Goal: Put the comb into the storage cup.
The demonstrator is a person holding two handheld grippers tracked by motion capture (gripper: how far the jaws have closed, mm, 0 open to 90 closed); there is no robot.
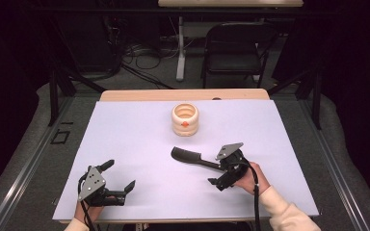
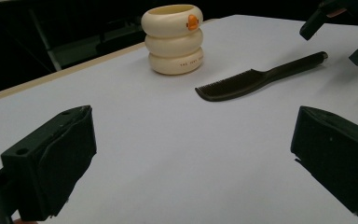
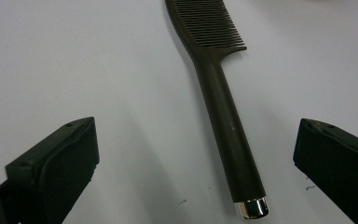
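Note:
A black comb (image 1: 188, 157) with a silver end cap lies flat on the white table sheet (image 1: 125, 134), right of centre. Beyond it stands a cream ribbed cup (image 1: 185, 120) with an orange mark. My right gripper (image 1: 218, 168) sits at the comb's handle end. In the right gripper view the comb (image 3: 219, 102) lies between the wide-apart jaws of the right gripper (image 3: 193, 163), and neither pad touches it. At the front left my left gripper (image 1: 120, 175) is open and empty. It faces the cup (image 2: 173, 39) and comb (image 2: 256, 77) from well back.
A strip of wooden table edge (image 1: 183, 95) shows past the sheet's far side. Behind the table are a black folding chair (image 1: 236, 45) and cables on the floor (image 1: 139, 55). Bare sheet lies between the two grippers and to the cup's left.

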